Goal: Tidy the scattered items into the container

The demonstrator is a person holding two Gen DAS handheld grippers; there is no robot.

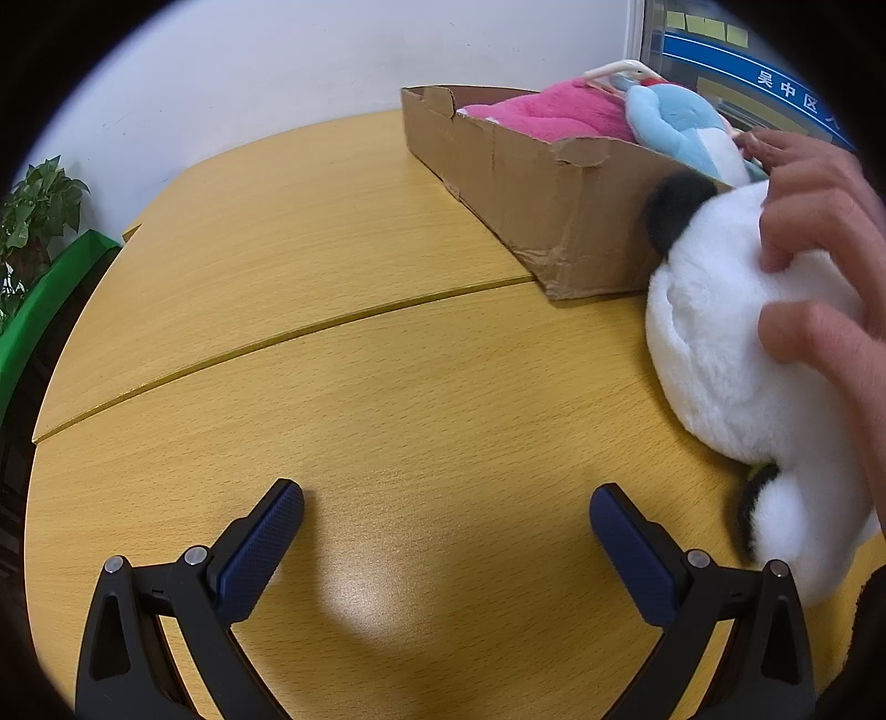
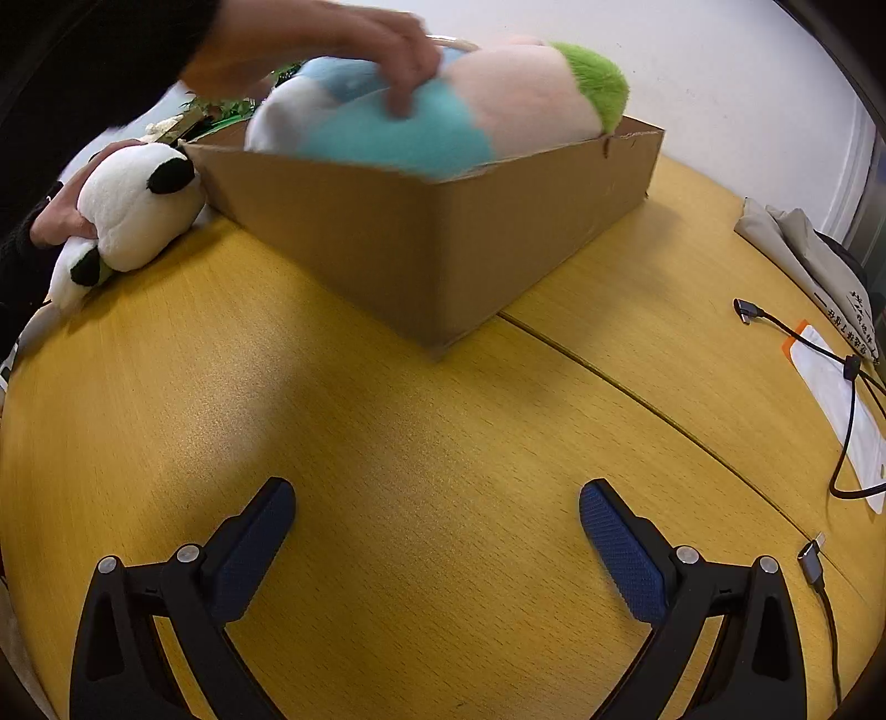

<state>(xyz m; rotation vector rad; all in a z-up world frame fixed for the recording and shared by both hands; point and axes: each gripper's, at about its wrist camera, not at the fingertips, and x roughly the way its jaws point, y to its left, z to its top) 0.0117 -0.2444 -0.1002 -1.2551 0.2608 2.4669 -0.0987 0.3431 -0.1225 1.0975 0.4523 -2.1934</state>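
Note:
A brown cardboard box [image 1: 531, 183] [image 2: 443, 232] stands on the yellow wooden table. It holds a pink plush [image 1: 548, 113] and a blue and white plush [image 1: 681, 130] [image 2: 387, 127]; a person's hand [image 2: 387, 50] rests on the blue one. A white and black panda plush [image 1: 736, 343] [image 2: 133, 210] lies on the table beside the box, with another bare hand [image 1: 819, 221] gripping it. My left gripper [image 1: 446, 512] is open above bare table, left of the panda. My right gripper [image 2: 437, 509] is open too, in front of the box's near corner, with nothing between its fingers.
A black cable [image 2: 847, 387] with plugs, a white packet [image 2: 841, 410] and a grey cloth bag [image 2: 803, 249] lie at the table's right side. A potted plant [image 1: 39, 210] and a green bin [image 1: 50, 293] stand beyond the table's left edge. A seam [image 1: 310, 332] crosses the tabletop.

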